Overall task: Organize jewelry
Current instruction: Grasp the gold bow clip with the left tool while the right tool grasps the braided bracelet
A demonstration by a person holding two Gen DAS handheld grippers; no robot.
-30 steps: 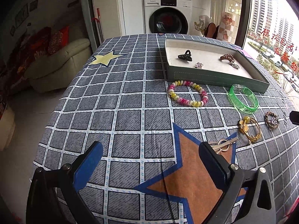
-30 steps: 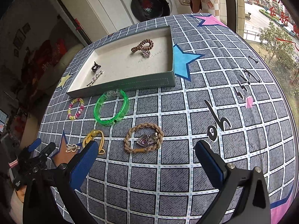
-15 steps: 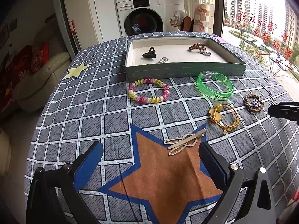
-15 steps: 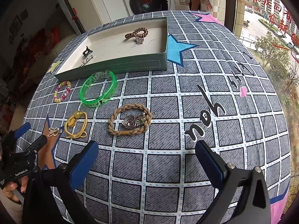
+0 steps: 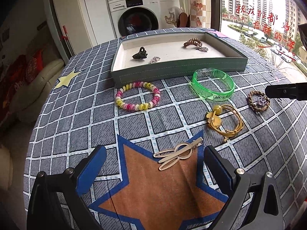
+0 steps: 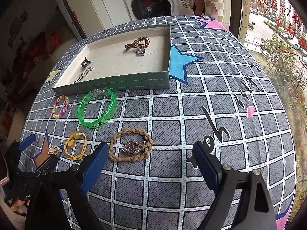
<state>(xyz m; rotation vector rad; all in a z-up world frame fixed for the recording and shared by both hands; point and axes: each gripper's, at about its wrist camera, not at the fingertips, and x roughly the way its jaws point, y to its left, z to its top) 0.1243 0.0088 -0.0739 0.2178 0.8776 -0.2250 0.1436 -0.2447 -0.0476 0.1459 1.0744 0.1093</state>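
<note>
A grey-green tray (image 5: 178, 73) (image 6: 119, 85) at the back holds a black claw clip (image 5: 140, 53), a sparkly pin (image 5: 154, 59) and a brown coil tie (image 5: 192, 43). On the cloth lie a bead bracelet (image 5: 137, 95), a green bangle (image 5: 213, 85) (image 6: 97, 108), a yellow hair tie (image 5: 224, 121) (image 6: 75, 146), a braided bracelet with heart charm (image 6: 131, 146) (image 5: 258, 101) and a gold rabbit clip (image 5: 178, 154). My left gripper (image 5: 155, 169) is open, the rabbit clip between its fingertips. My right gripper (image 6: 150, 163) is open, just short of the braided bracelet.
The table carries a checked cloth with star prints (image 6: 182, 63). A washing machine (image 5: 134, 13) stands behind the table, a sofa (image 5: 28, 88) to the left, a window to the right. The left gripper also shows at the left edge of the right wrist view (image 6: 28, 163).
Both grippers moved forward and lower toward the table. The rabbit clip now sits between the left fingers; the braided bracelet is closer to the right fingers. Both stay open.
</note>
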